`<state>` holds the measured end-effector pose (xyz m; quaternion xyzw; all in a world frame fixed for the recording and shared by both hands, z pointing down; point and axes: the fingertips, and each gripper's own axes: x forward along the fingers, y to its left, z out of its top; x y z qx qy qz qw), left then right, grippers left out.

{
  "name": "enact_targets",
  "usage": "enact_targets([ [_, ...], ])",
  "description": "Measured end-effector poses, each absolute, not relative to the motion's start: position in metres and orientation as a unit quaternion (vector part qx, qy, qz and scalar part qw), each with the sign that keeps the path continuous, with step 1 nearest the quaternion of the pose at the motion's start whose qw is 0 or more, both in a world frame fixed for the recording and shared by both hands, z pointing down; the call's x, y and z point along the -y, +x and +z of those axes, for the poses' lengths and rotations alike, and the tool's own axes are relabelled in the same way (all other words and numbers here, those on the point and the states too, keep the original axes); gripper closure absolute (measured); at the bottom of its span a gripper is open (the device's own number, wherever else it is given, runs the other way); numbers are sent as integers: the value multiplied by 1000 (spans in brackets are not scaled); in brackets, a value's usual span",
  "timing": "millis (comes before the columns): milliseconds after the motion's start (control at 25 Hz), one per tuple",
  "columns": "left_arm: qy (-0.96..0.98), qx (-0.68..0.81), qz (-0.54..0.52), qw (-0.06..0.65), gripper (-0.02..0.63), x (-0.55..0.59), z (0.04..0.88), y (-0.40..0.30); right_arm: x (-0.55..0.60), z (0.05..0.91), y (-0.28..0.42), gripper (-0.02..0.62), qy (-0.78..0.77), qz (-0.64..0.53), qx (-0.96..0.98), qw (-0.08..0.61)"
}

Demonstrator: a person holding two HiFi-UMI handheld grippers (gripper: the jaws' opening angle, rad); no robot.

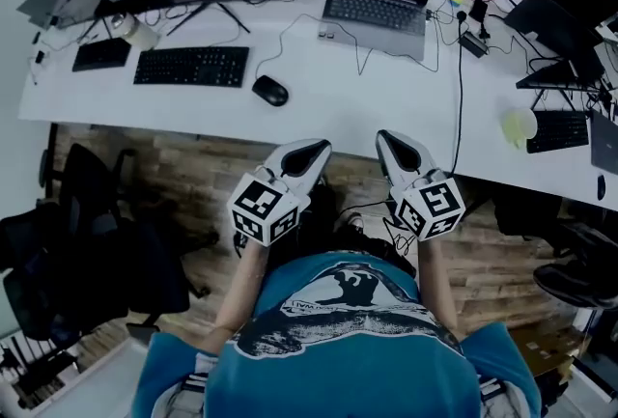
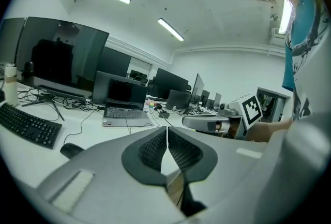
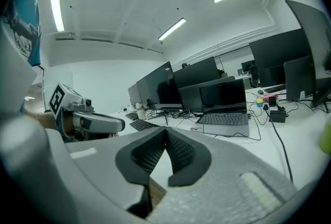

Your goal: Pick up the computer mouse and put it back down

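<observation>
The small black oval computer mouse [image 1: 270, 91] lies on the long white desk [image 1: 386, 102], near its front edge, just to the right of a black keyboard [image 1: 191, 66] and to the left of an open grey laptop [image 1: 377, 11]. A thin cable runs from the mouse back toward the laptop. Nothing touches the mouse.

Both grippers are held off the desk, over the wood-plank floor [image 1: 193, 175] in front of the person's teal printed T-shirt [image 1: 348, 339]. The left gripper [image 1: 314, 153], white with dark ribbed pads and a cube of square markers behind it, points up toward the desk edge, below and to the right of the mouse. In the left gripper view its jaws are together, the pads meeting along a thin line with nothing between them; the mouse [image 2: 72, 150] shows low at the left, well apart from the tips of the left gripper [image 2: 167, 132].

The right gripper [image 1: 398, 151] is beside the left one, also short of the desk. In the right gripper view its jaws are pressed together and hold nothing, with the laptop [image 3: 225, 109] ahead of the tips.

A black office chair [image 1: 87, 204] stands at the left on the floor.
</observation>
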<state>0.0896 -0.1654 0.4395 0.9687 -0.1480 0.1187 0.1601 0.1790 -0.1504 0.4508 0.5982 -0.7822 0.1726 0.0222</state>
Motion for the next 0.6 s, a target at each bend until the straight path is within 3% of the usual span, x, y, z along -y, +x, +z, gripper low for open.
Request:
enact_targets([
  [600, 969, 154, 114, 154, 586, 63, 440, 110, 59, 455, 186, 594, 574, 166, 801, 34],
])
